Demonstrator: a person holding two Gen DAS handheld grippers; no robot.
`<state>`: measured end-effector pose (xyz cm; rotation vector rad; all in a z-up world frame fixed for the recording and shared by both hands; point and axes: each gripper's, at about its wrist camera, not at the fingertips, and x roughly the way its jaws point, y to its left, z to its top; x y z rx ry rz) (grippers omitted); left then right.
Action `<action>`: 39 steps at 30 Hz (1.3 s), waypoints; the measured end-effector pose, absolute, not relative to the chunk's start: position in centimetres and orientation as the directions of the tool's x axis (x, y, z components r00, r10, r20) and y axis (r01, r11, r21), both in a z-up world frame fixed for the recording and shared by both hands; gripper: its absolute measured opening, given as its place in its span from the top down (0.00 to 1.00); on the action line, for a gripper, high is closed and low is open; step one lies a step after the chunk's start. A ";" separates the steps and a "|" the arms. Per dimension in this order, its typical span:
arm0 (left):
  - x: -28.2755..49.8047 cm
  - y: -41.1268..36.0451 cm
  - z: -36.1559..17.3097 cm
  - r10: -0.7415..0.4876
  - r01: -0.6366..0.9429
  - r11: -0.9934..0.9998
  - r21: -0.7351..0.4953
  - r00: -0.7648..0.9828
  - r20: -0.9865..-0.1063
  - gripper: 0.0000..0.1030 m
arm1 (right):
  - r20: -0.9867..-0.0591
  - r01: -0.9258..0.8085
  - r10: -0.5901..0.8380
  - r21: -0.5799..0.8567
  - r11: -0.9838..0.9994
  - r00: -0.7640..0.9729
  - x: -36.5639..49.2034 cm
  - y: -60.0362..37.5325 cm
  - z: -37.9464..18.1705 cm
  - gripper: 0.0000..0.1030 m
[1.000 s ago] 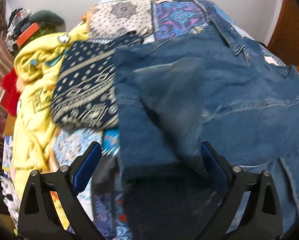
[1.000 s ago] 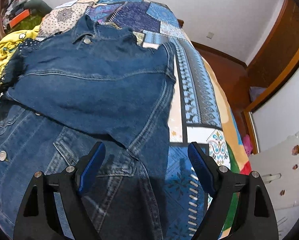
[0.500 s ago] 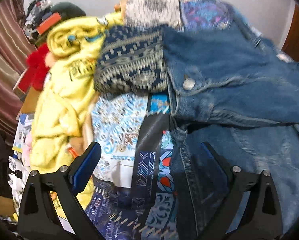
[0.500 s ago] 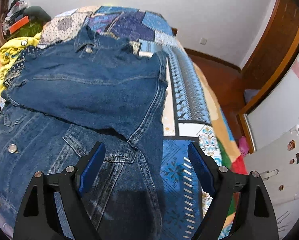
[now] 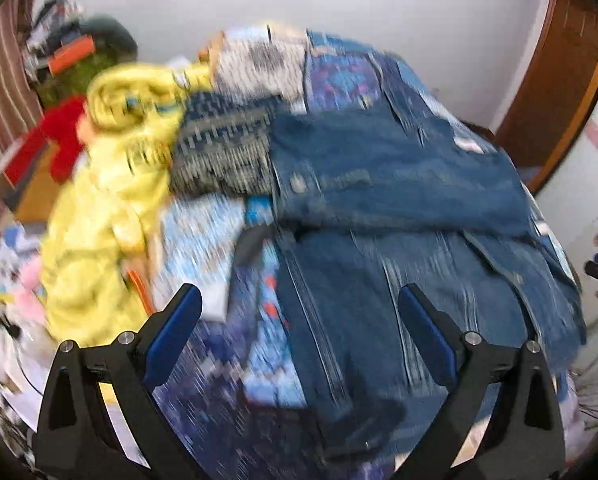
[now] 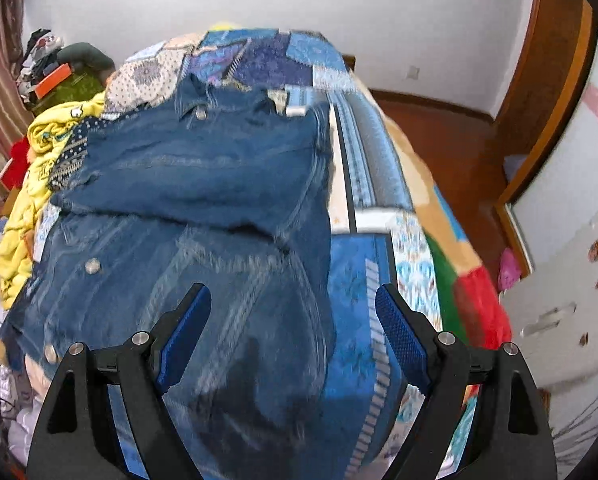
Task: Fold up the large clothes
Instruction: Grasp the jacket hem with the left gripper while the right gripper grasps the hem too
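Observation:
A blue denim jacket (image 6: 203, 184) lies spread on the patchwork bedspread (image 6: 379, 184), with a sleeve folded across its chest. It also shows in the left wrist view (image 5: 399, 208), blurred. My left gripper (image 5: 299, 332) is open and empty, above the jacket's left edge and the bedspread (image 5: 203, 240). My right gripper (image 6: 293, 328) is open and empty, above the jacket's lower right part.
A yellow garment (image 5: 99, 208) and a dark patterned cloth (image 5: 223, 152) are piled left of the jacket. Clutter stands at the far left by the wall (image 6: 59, 76). Wooden floor (image 6: 451, 136) and a door frame lie to the right of the bed.
Both grippers have pulled back and up from the jacket, so more of the bed and room shows. The left view swung left off the denim, then back.

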<state>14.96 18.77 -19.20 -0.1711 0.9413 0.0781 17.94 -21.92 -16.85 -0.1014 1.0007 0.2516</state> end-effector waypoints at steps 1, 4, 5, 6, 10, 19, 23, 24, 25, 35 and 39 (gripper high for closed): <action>14.5 18.8 -20.3 -0.028 -0.145 0.981 -0.132 0.562 -0.826 0.04 | -0.851 -0.254 0.163 0.037 0.966 0.499 17.8 -22.0 -17.2 0.20; 13.6 18.7 -22.8 -0.080 -0.175 0.966 -0.191 0.500 -0.862 0.04 | -0.872 -0.246 0.195 0.089 0.965 0.448 17.2 -22.8 -18.6 0.20; 13.3 18.7 -23.8 -0.114 -0.189 0.955 -0.229 0.478 -0.871 0.04 | -0.878 -0.237 0.210 0.114 0.965 0.429 16.9 -23.1 -19.1 0.20; 13.1 18.8 -24.7 -0.151 -0.206 0.940 -0.271 0.462 -0.874 0.04 | -0.883 -0.230 0.225 0.139 0.963 0.411 16.7 -23.4 -19.5 0.20; 12.3 18.9 -27.1 -0.233 -0.270 0.889 -0.370 0.428 -0.873 0.04 | -0.895 -0.193 0.282 0.226 0.955 0.346 15.8 -24.3 -21.1 0.20; 11.3 18.6 -29.4 -0.371 -0.318 0.788 -0.527 0.438 -0.819 0.15 | -0.864 -0.143 0.407 0.381 0.913 0.296 14.8 -25.4 -22.7 0.21; 11.4 17.3 -28.8 -0.400 -0.261 0.799 -0.541 0.441 -0.803 0.31 | -0.835 -0.147 0.465 0.441 0.885 0.294 14.9 -25.6 -23.1 0.31; 11.4 17.1 -28.7 -0.399 -0.253 0.805 -0.537 0.440 -0.805 0.32 | -0.829 -0.153 0.474 0.449 0.880 0.295 15.0 -25.5 -23.0 0.35; 11.5 17.0 -28.7 -0.397 -0.252 0.806 -0.535 0.440 -0.805 0.35 | -0.825 -0.160 0.482 0.455 0.876 0.296 15.0 -25.3 -23.0 0.40; 12.2 17.0 -26.2 -0.330 -0.217 0.845 -0.488 0.507 -0.796 0.87 | -0.795 -0.202 0.514 0.472 0.858 0.323 16.1 -24.3 -22.1 0.80; 13.0 16.9 -23.4 -0.291 -0.191 0.865 -0.464 0.564 -0.773 0.88 | -0.771 -0.247 0.527 0.466 0.850 0.358 16.9 -23.7 -20.4 0.82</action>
